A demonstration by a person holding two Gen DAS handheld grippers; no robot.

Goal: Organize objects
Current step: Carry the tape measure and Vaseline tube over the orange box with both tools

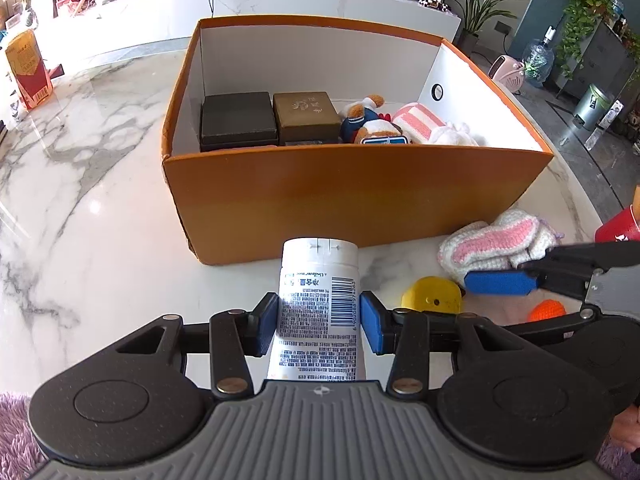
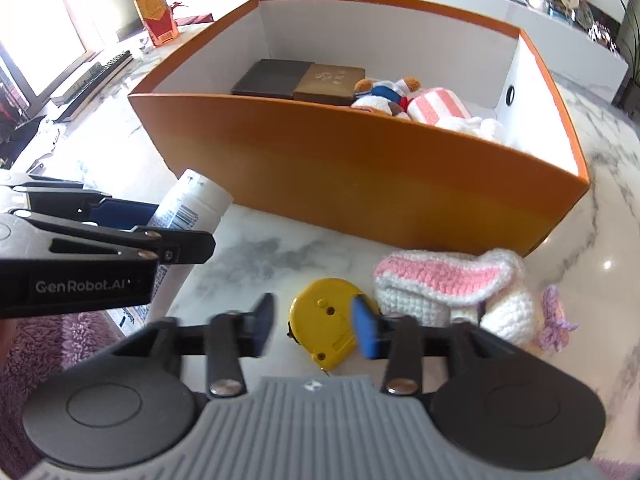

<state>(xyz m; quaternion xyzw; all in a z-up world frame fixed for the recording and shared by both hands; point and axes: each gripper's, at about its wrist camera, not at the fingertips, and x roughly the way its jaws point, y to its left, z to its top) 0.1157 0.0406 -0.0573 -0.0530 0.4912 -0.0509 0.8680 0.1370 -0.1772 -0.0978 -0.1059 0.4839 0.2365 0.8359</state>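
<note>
Tube [image 1: 318, 312] sat clamped between your left gripper's [image 1: 319, 322] blue pads, cap end pointing at the orange box [image 1: 352, 200]; your right gripper [image 2: 316, 330] hung with its jaws apart over the yellow tape measure [image 2: 324, 320], not touching it that you could tell; the knitted bunny [image 2: 452, 288] lay just right of the tape on the marble table [image 1: 100, 208]; inside the box were two dark cases [image 1: 240, 120], a plush bear [image 1: 368, 120] and a pink striped toy [image 1: 420, 122].
</note>
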